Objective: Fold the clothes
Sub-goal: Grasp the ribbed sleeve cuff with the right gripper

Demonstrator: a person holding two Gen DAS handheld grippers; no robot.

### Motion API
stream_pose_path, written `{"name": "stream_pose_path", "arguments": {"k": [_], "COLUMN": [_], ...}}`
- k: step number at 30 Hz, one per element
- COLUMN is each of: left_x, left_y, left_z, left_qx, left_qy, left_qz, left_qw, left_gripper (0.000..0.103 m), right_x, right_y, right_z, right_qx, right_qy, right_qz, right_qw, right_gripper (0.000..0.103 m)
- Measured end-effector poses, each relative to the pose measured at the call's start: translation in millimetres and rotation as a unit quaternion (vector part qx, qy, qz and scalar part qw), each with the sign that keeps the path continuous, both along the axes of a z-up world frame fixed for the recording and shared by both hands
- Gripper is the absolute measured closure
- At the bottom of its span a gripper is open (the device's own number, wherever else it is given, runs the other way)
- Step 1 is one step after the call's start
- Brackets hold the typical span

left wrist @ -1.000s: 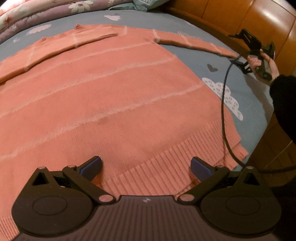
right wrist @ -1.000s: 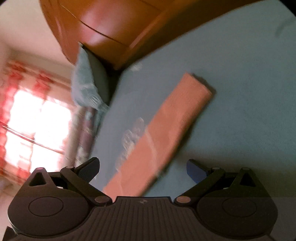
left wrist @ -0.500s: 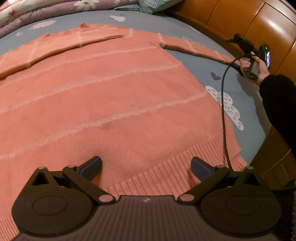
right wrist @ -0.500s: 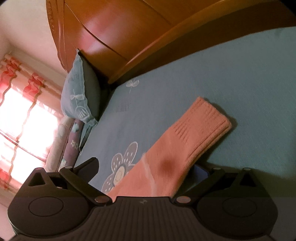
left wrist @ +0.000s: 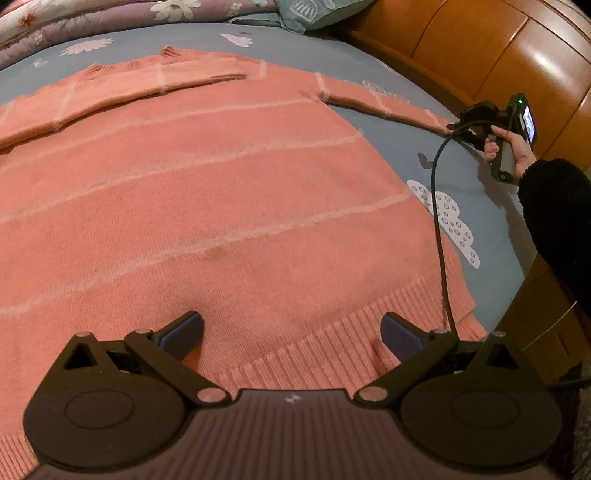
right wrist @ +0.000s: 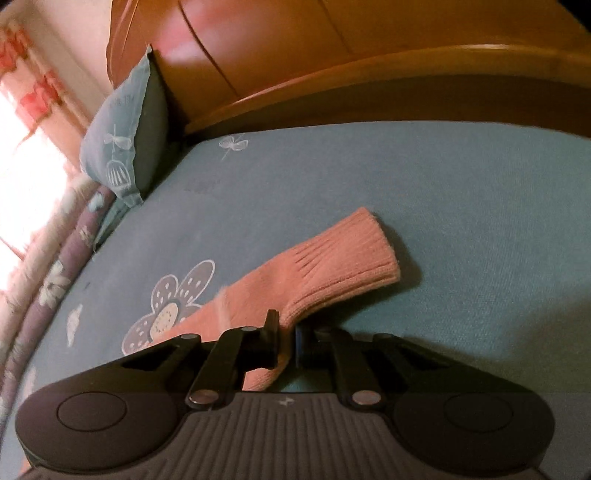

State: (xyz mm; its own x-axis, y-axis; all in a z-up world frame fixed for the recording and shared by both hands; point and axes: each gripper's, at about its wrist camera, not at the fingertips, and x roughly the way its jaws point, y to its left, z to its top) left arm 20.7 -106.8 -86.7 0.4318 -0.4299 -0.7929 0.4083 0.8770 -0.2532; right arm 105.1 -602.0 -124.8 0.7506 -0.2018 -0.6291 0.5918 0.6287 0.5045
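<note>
A salmon-pink knit sweater (left wrist: 207, 177) with pale stripes lies flat on the blue bedsheet (left wrist: 406, 158). Its left sleeve is folded across the chest; its right sleeve (left wrist: 384, 105) stretches out toward the headboard. My left gripper (left wrist: 291, 330) is open and empty, just above the ribbed hem. My right gripper (right wrist: 286, 338) is shut on the right sleeve (right wrist: 325, 273) just behind its ribbed cuff, low on the sheet. It also shows in the left wrist view (left wrist: 480, 125), held by a hand at the sleeve's end.
A wooden headboard (left wrist: 498, 55) runs along the right side. A blue pillow (right wrist: 122, 147) leans against it. A purple floral quilt (left wrist: 110, 18) lies at the far edge. A black cable (left wrist: 439, 229) crosses the sweater's right hem. The bed edge drops off at the right.
My right gripper came down over the sleeve cuff and closed on it. My left gripper stayed open over the hem, drifting slightly.
</note>
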Motion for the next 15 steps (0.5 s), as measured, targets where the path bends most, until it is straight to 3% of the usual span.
{"name": "stream_pose_path", "arguments": {"k": [8, 15], "left_x": [0.5, -4.5], "left_y": [21.0, 42.2], "left_z": [11.2, 21.2], "left_qx": [-0.021, -0.038], "left_qy": [-0.007, -0.029], "left_qz": [0.049, 0.082], "left_qw": [0.9985, 0.9955], "left_gripper": [0.001, 0.001], "right_x": [24.6, 75.8], "right_y": [49.2, 118.2], "right_z": [61.4, 117.1], "right_qx": [-0.047, -0.104], "right_qy": [-0.036, -0.045], "right_qz": [0.08, 0.172], "right_qw": [0.995, 0.979], "right_gripper": [0.094, 0.094]}}
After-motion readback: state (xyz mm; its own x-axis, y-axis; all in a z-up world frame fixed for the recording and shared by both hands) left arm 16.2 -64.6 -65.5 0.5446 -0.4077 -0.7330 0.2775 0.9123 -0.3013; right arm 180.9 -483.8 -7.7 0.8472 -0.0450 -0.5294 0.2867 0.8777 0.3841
